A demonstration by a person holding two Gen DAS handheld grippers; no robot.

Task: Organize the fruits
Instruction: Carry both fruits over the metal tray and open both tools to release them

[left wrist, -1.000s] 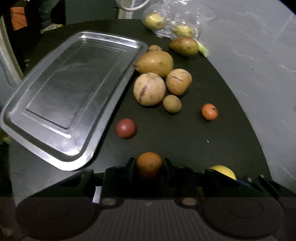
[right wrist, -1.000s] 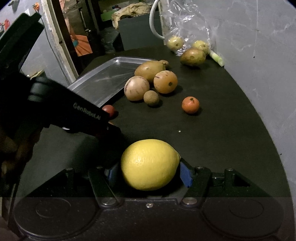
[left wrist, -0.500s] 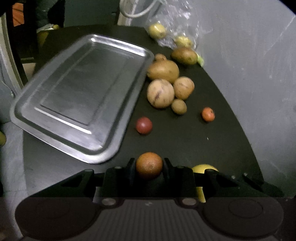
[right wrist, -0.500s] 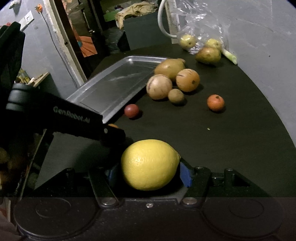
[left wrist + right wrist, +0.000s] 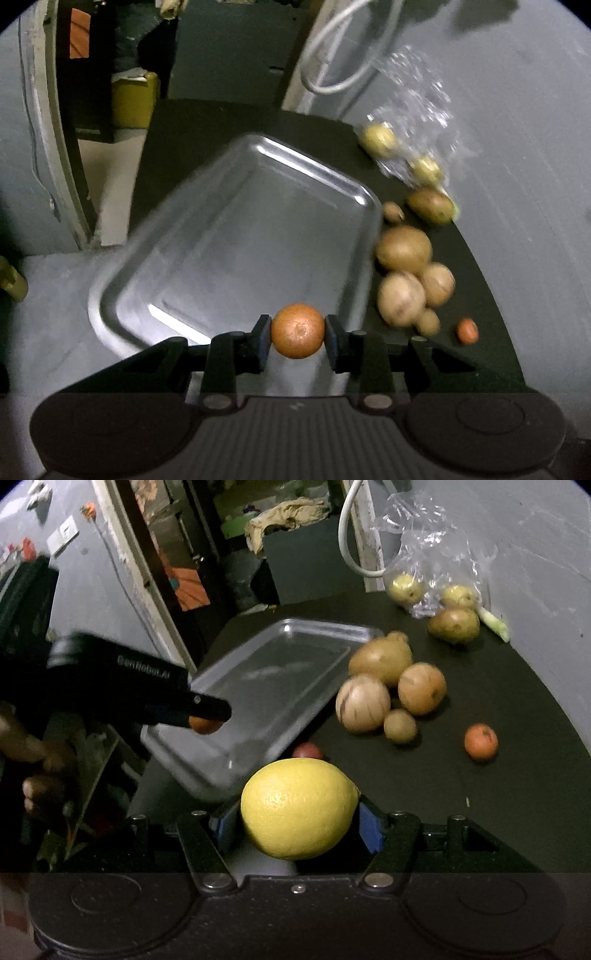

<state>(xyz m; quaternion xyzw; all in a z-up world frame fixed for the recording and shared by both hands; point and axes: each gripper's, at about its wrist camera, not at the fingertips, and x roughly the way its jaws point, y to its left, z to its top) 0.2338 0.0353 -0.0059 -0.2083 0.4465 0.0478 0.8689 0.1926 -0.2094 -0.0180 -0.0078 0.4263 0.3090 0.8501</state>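
The dark worktop (image 5: 498, 720) sits against a grey wall, a steel tray (image 5: 288, 672) at its left. My left tongs (image 5: 297, 332), clenched on a small orange (image 5: 297, 331), have swung from beside the tray to above its near end, so the drop looks close. My right tongs (image 5: 299, 821) grip a lemon (image 5: 300, 808) short of the tray. Right of the tray lie seven loose fruits; two more sit in a plastic bag (image 5: 432, 554).
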